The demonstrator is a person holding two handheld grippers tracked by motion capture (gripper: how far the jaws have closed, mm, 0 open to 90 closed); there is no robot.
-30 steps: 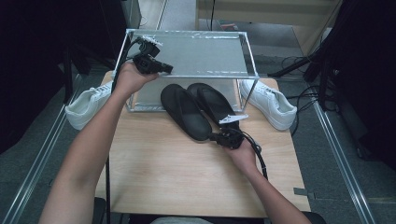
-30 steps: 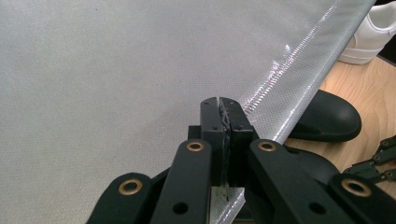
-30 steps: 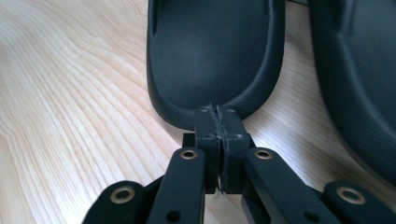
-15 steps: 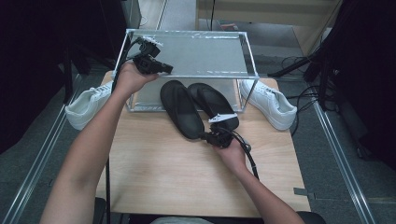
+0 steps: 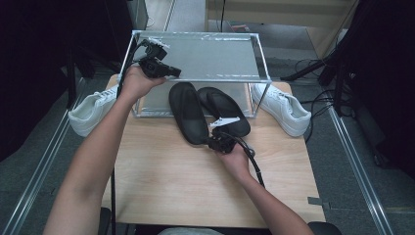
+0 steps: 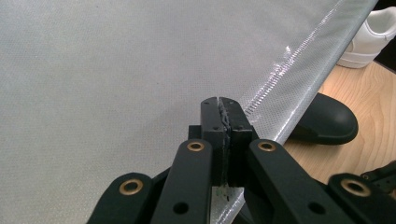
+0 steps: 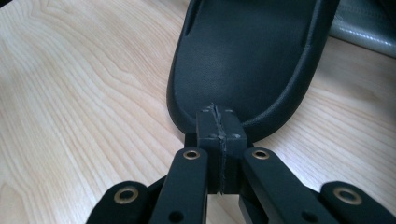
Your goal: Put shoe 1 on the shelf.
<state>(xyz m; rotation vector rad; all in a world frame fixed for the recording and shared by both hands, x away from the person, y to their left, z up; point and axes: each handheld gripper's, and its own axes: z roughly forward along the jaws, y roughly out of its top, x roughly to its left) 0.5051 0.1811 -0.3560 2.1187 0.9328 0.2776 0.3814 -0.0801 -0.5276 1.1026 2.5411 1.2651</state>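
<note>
Black slippers [image 5: 208,112] lie side by side on the wooden table [image 5: 161,181], toes under the mesh-topped rack [image 5: 205,56]. At the left slipper's heel, the right gripper [image 5: 215,142] has its jaws pressed together, holding nothing. Over the rack's top, the left gripper [image 5: 171,72] is likewise closed and empty.

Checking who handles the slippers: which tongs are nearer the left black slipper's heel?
Right. The right tongs sit at the left black slipper heel; the left tongs are over the shelf.
</note>
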